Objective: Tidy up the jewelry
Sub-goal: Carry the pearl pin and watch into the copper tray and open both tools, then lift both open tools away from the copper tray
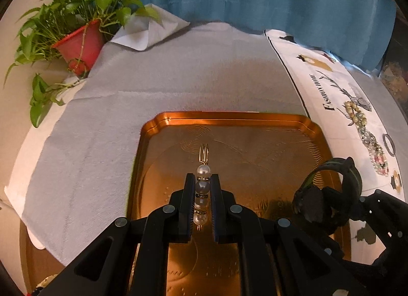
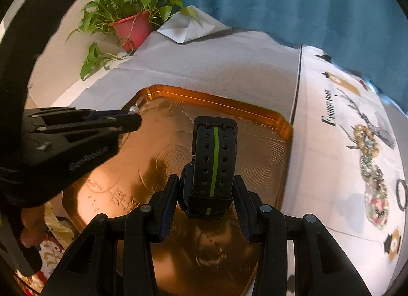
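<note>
My left gripper [image 1: 202, 186] is shut on a pearl hair clip [image 1: 202, 185] with a gold clasp, held over the gold tray [image 1: 229, 117]. My right gripper [image 2: 206, 186] is shut on a black watch [image 2: 213, 166] with a green stripe on its strap, held over the same tray [image 2: 255, 115]. The watch also shows at the right of the left wrist view [image 1: 329, 189]. The left gripper [image 2: 132, 117] with a pearl at its tip shows at the left of the right wrist view.
A white printed cloth [image 2: 331, 194] right of the tray bears a pearl bracelet [image 2: 364, 138], beaded jewelry [image 2: 377, 199] and a dark ring [image 2: 401, 194]. A potted plant [image 1: 79, 38] stands at the back left. A grey cloth [image 1: 153, 79] covers the table; a blue curtain hangs behind.
</note>
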The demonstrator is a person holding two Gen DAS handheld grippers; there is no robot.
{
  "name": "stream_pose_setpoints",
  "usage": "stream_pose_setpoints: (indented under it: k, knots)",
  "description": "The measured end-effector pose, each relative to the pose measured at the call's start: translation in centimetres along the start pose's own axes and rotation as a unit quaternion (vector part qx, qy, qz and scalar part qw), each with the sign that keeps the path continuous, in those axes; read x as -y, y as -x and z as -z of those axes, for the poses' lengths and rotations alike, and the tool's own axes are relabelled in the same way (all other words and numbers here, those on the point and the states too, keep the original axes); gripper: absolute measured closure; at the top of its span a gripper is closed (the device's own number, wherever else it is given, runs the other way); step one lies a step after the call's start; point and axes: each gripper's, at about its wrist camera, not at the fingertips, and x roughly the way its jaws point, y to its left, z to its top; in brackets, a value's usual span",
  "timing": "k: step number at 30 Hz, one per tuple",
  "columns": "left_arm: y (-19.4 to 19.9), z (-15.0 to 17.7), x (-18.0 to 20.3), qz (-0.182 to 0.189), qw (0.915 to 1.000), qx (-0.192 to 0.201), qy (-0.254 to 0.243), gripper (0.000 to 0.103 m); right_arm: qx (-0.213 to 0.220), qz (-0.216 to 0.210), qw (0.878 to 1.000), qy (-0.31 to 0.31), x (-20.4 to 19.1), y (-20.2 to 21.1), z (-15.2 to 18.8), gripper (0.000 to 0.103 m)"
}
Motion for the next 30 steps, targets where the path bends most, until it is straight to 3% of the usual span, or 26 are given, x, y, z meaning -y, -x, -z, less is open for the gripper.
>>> stream_pose_setpoints:
  k: [3, 4, 5, 6, 7, 9, 13, 16, 23, 30]
  knots:
    - [-1.0, -0.2, 0.2, -0.005, 1.0, -0.004, -0.007, 0.091, -0.007, -0.007, 1.0, -0.002, 0.3, -1.0, -0.2, 0.06]
    - [-1.2, -0.3, 0.3, -0.006, 0.9999, -0.005, -0.012, 0.073, -0.011, -0.009, 1.0, -0.002, 0.3, -1.2, -0.3, 0.059]
    - [-1.4, -0.4, 0.6, -0.011, 0.9996, -0.009, -0.022, 0.054, -0.012, -0.008, 1.0, -0.002, 0.4, -1.3, -0.3, 0.05]
    - [-1.4, -0.4, 0.7, -0.021, 0.9992, -0.009, -0.031, 0.011, -0.012, -0.004, 1.0, 0.002, 0.3, -1.4, -0.4, 0.04]
    - [-1.1, -0.4, 0.9, -0.045, 0.9981, 0.002, -0.042, 0.001, -0.011, 0.009, 1.0, 0.007, 0.2, -1.2, -0.5, 0.021]
    - [0.2, -0.2, 0.9, -0.078, 0.9952, 0.035, -0.049, 0.001, 0.003, 0.034, 0.999, 0.015, 0.1, -0.6, -0.5, 0.018]
    - [2.9, 1.3, 0.4, -0.092, 0.9938, 0.039, -0.048, 0.001, 0.006, 0.059, 0.998, 0.022, 0.2, 1.8, 0.7, 0.018]
    - [7.0, 4.0, -0.1, -0.107, 0.9922, 0.055, -0.034, 0.001, 0.021, 0.06, 0.998, -0.004, 0.3, 5.4, 2.5, 0.018]
    - [16.1, 8.9, 0.7, -0.074, 0.9927, 0.093, -0.021, 0.0, 0.079, 0.063, 0.994, -0.039, -1.2, 14.4, 6.7, 0.018]
    - [23.3, 11.7, 3.1, -0.076, 0.9843, 0.155, -0.036, 0.0, 0.121, 0.072, 0.99, -0.026, -3.5, 21.2, 9.8, 0.018]
